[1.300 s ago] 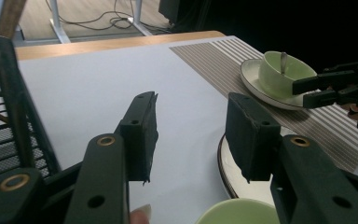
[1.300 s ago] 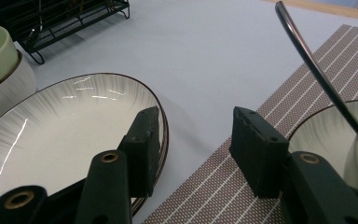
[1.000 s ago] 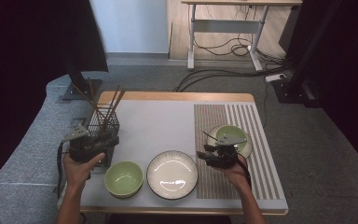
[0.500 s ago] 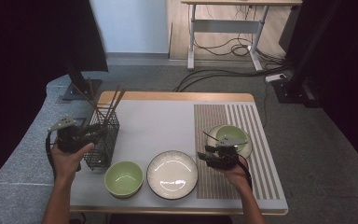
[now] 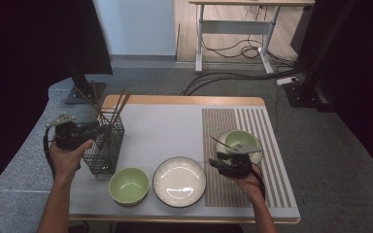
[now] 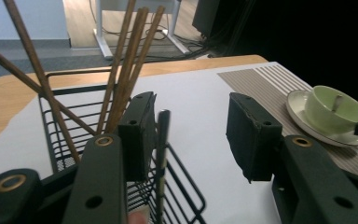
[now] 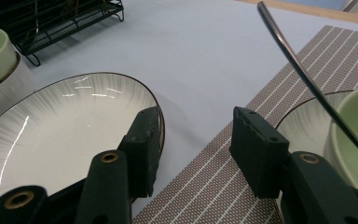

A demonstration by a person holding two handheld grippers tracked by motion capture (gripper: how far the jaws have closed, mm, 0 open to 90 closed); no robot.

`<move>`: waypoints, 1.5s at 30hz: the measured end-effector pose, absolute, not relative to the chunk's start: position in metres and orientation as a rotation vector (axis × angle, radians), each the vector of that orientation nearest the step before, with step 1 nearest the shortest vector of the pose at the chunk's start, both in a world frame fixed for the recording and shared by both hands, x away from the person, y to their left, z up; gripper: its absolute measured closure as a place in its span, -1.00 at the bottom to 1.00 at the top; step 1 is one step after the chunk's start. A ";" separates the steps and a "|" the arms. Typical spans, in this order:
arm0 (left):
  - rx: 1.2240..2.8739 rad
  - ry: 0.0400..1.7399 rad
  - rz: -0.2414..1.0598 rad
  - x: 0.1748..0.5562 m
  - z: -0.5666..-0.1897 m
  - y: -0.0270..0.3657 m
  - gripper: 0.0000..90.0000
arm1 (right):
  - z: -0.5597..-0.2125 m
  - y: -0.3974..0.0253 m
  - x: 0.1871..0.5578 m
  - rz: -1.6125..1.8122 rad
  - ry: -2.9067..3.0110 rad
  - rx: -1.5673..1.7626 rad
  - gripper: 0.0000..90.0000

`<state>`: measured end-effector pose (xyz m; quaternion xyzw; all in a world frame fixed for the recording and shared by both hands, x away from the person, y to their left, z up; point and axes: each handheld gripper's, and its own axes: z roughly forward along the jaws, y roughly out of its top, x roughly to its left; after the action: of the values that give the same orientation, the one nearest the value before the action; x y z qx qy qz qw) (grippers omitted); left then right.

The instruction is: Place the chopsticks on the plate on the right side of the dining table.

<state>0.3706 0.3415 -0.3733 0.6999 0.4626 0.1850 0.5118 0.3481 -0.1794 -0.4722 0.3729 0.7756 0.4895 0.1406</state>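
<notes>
A: The fingers (image 6: pixel 137 135) of the left gripper (image 6: pixel 193 135) stood spread, with nothing pinched between them. One of them sat right at the wire rim of the black basket (image 5: pixel 105 148), and a thin dark rod rose just beside its inner face. Was that how it had been a second earlier?

B: No. A second earlier that gripper was over the front of the basket, close to the green bowl (image 5: pixel 128 185). By this moment the left gripper (image 5: pixel 75 133) had swung out to the basket's left side, off the edge of the surface (image 5: pixel 165 126). I judged it to be lining up on the chopsticks (image 5: pixel 116 109), which leaned upright in the basket, fanned toward its far end.

A: And moving rightward?

B: The white plate (image 5: pixel 179 180) lay in the middle, just beside the bowl, untouched. The right gripper (image 5: pixel 233 165) had hardly moved in that time; it hovered over the striped mat (image 5: pixel 267 145), near the cup and saucer (image 5: pixel 243 143).

A: Were its fingers spread too?

B: Yes. In the right gripper view its fingers (image 7: pixel 144 149) gaped wide over the plate's rim (image 7: pixel 158 116) and the mat's edge, gripping nothing. That view also showed a slim dark utensil (image 7: pixel 303 74) slanting out of the cup, a mere thin line in the high view.

A: And the left gripper view?

B: It showed the chopsticks (image 6: pixel 126 65) up close, well clear of the gap between the fingers. From above, that gap could not be judged.
</notes>
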 end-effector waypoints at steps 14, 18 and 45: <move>1.659 1.139 0.435 0.387 -0.371 0.353 0.16 | -0.475 -0.182 0.347 1.401 2.245 1.095 0.15; 1.673 1.157 0.441 0.394 -0.373 0.353 0.17 | -0.477 -0.183 0.347 1.398 2.249 1.107 0.16; 1.698 1.220 0.460 0.426 -0.382 0.363 0.18 | -0.482 -0.185 0.346 1.384 2.266 1.104 0.16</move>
<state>0.4261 0.3627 -0.3815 0.6959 0.4999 0.1887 0.4798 0.3460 -0.1850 -0.4819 0.3804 0.7812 0.4769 0.1326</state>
